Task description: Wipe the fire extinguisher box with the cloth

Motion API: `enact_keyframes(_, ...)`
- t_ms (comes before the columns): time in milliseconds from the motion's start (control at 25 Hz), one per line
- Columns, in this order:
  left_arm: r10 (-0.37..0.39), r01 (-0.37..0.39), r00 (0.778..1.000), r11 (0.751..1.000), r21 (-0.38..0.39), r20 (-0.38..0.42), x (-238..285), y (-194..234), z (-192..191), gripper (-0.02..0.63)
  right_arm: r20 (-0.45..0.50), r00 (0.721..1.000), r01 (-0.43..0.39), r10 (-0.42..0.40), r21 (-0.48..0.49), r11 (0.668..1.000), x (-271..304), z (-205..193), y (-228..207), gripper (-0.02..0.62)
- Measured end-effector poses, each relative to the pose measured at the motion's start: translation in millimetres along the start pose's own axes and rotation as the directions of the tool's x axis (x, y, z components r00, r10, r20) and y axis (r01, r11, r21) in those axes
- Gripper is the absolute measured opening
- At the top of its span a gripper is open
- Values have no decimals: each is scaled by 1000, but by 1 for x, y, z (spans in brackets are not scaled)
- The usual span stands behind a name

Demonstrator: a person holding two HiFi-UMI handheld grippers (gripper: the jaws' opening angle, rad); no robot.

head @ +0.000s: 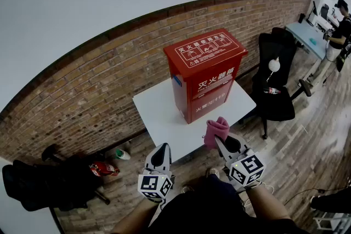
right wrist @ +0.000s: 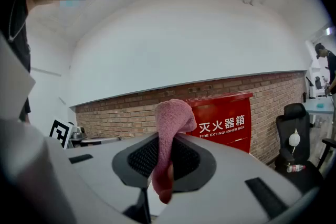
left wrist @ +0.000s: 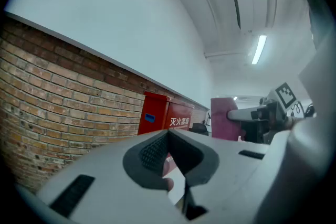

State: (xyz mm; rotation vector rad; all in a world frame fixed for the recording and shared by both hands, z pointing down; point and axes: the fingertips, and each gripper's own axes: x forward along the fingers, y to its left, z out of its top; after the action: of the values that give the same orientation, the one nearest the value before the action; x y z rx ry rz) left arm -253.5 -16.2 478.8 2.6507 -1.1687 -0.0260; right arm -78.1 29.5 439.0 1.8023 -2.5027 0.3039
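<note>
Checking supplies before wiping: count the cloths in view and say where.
1. The pink cloth is pinched in the right gripper, held up in front of the red box. Others may be hidden behind it.

Bright red fire extinguisher box (head: 205,71) with white lettering and a small blue label on its left side. Plain white desk (head: 156,112). Pink, fuzzy cloth (head: 215,130). Left gripper (head: 160,157) and right gripper (head: 221,143): pale grey, with black ribbed fingers (right wrist: 140,157) and black-and-white square markers. Far wall (head: 109,74): reddish-brown brick below, white above. Black chair (head: 277,79). Brown wood-plank floor (head: 296,150).
</note>
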Motion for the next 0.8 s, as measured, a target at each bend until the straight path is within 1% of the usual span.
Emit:
enact_keyframes(200, 2, -2, 1000, 1000, -3, -10, -6, -2, -6, 15, 2, 1000, 12, -12, -2, 1000, 1, -1, -4, 63)
enact_keyframes(320, -6, 6, 1000, 1000, 10, -11, -8, -4, -6, 15, 6, 1000, 2, -2, -7, 1000, 4, 3, -6, 63)
enact_keyframes(480, -7, 7, 1000, 1000, 15, -13, -4, -5, -7, 17, 14, 1000, 15, -15, -11, 1000, 6, 7, -18, 63)
enact_keyframes(600, 8, -8, 1000, 1000, 7, -21, 3, -5, -9, 15, 16, 998, 57, -57, -2, 998, 7, 8, -44, 63)
enact_keyframes(800, 33, -33, 999, 999, 10, -21, 27, -12, -5, 17, 22, 990, 138, -138, 9, 990, 15, 16, -115, 63)
